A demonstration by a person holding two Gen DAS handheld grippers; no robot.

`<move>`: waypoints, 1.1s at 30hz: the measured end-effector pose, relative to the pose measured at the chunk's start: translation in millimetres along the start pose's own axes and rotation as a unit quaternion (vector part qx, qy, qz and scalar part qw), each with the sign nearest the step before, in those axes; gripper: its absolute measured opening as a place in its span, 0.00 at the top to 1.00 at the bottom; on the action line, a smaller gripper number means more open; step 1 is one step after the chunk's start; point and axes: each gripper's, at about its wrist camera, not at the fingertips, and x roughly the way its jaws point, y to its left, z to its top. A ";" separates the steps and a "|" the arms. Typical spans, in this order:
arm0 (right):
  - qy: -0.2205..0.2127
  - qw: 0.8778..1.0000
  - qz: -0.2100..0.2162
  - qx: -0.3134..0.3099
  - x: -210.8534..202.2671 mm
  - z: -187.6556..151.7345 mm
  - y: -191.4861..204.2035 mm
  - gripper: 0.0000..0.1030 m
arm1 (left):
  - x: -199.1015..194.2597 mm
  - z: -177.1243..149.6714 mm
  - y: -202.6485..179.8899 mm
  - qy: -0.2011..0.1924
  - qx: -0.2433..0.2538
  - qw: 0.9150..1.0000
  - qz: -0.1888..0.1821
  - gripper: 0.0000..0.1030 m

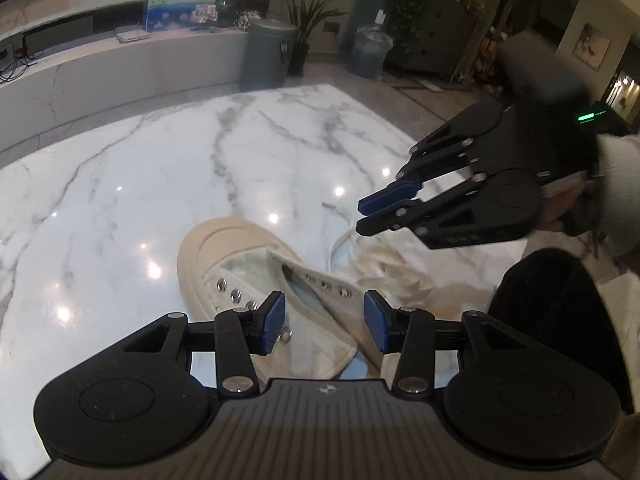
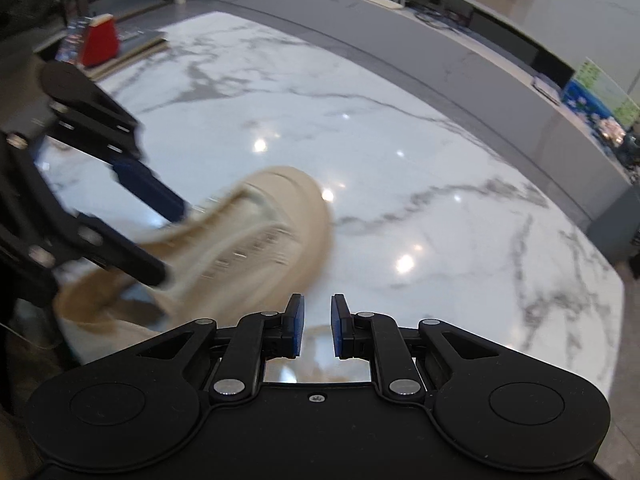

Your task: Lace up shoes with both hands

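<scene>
Two claws (image 1: 325, 322) (image 2: 318, 326) parted, empty; lace (image 1: 340, 240) seen only from left wrist, shoe (image 2: 256, 240) blurred from right.

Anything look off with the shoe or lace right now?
The shoe has tipped onto its side on the marble table, eyelets empty. Its lace lies loose in a heap beside it, one tip trailing free.

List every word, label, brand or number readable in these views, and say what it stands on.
None can be read.
Green and blue poster on the ledge: print too small.
Left tool body: small round emblem, no letters.
Red box and books beside it: blurred.
Shoe: no visible label.
</scene>
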 end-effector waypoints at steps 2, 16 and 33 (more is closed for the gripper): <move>0.014 1.000 -0.014 0.018 9.3 -1.8 -16.5 0.87 | -2.2 6.5 1.7 -0.004 0.007 1.000 0.001 0.59; 0.080 0.993 -0.034 0.075 65.3 -10.3 -68.4 0.82 | 34.3 44.5 24.1 0.030 0.017 0.999 -0.002 0.59; 0.100 0.992 -0.007 0.073 87.5 -11.5 -67.7 0.98 | 28.6 40.0 29.5 0.040 0.015 0.999 -0.001 0.59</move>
